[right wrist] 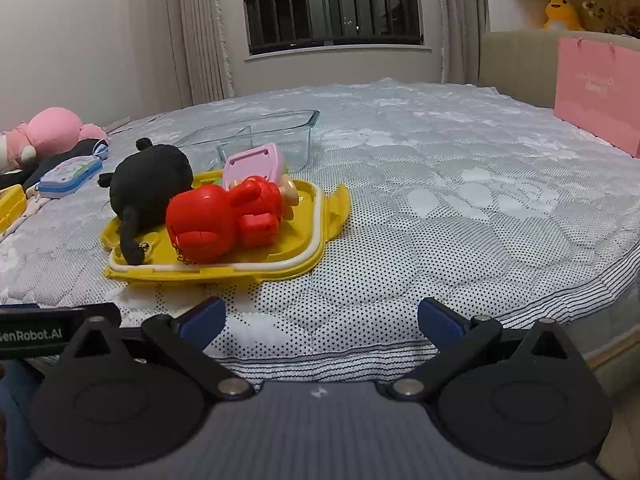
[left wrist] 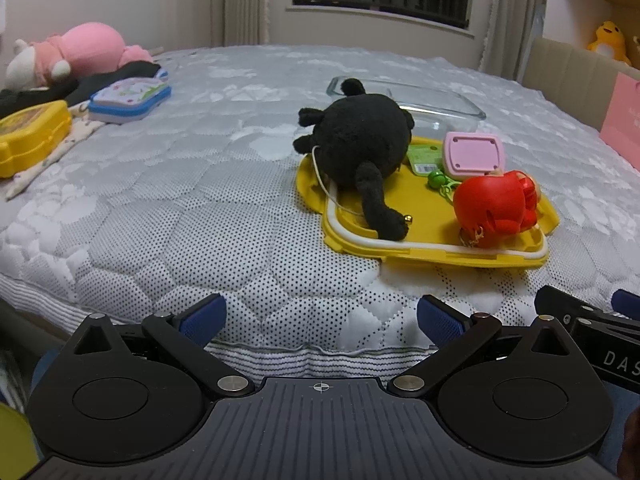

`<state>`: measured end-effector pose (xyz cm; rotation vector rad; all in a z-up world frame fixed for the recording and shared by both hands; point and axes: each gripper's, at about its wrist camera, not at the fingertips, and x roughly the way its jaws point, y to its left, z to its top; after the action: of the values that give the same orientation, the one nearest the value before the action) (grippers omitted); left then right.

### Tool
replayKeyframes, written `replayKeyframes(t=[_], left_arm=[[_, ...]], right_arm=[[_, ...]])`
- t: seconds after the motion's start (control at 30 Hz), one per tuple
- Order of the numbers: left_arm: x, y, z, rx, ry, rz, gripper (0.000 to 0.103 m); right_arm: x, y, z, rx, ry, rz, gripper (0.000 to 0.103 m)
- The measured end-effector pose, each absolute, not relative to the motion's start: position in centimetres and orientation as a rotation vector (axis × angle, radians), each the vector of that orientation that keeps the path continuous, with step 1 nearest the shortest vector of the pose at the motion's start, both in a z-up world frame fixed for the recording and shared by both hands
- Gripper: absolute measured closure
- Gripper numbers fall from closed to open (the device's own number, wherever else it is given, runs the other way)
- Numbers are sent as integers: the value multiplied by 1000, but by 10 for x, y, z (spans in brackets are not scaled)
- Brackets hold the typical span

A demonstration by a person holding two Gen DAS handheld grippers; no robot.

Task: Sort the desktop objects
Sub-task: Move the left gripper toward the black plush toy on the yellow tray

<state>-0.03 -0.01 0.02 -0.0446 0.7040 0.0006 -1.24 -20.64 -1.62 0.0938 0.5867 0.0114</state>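
A yellow tray (left wrist: 440, 250) (right wrist: 208, 274) lies on the bed. On it lie a black plush toy (left wrist: 360, 148) (right wrist: 148, 184), a red plastic figure (left wrist: 496, 208) (right wrist: 220, 222), a pink square toy (left wrist: 474, 154) (right wrist: 252, 166), a green card (left wrist: 424, 158) and a small green bell (left wrist: 436, 178). A clear glass dish (left wrist: 440, 100) (right wrist: 272, 132) stands just behind the tray. My left gripper (left wrist: 320, 320) is open and empty at the bed's near edge. My right gripper (right wrist: 320, 318) is open and empty, to the right of the tray.
At the far left lie a pink plush (left wrist: 80, 50) (right wrist: 48, 130), a blue-rimmed case (left wrist: 130, 98) (right wrist: 70, 178) and a yellow box (left wrist: 30, 136) (right wrist: 10, 204). A pink bag (right wrist: 600, 96) (left wrist: 622, 120) stands at the right by the headboard. The right gripper's body (left wrist: 592, 320) shows beside the left one.
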Motion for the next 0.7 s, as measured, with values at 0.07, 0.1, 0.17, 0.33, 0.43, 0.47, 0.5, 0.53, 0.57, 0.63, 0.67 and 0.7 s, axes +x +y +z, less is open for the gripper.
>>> replayKeyframes(t=[0.07,0.1,0.17,0.33,0.43,0.47,0.5,0.53,0.57,0.63,0.67,0.7], left_arm=[[-1,0,1,-47,703,1,0],[-1,1,1,-51,704,0,0],[-2,1,2,-52,709,-1,0],[-6,-2,4,-43,713,9,0],[-4,0,3,-49,703,4,0],[-4,0,2,-50,702,3,0],[-4,0,2,-49,701,2,0],[-5,0,1,-46,702,2,0],[-5,0,1,-45,703,0,0],[-5,-1,1,-42,706,-4,0],[-5,-2,0,-41,707,-6,0],[-5,-2,0,-38,707,-7,0]], right_arm=[[-14,-206,-16,91,585,11,0],[-14,-206,-15,89,585,10,0],[-15,-205,-15,85,583,9,0],[-18,-205,-14,85,579,9,0],[-19,-205,-13,86,580,12,0],[-19,-205,-13,86,580,13,0],[-19,-205,-13,86,581,14,0],[-19,-205,-13,87,581,14,0],[-19,-204,-13,87,582,14,0],[-19,-204,-14,87,583,14,0],[-19,-204,-14,88,583,14,0],[-19,-204,-14,88,584,14,0]])
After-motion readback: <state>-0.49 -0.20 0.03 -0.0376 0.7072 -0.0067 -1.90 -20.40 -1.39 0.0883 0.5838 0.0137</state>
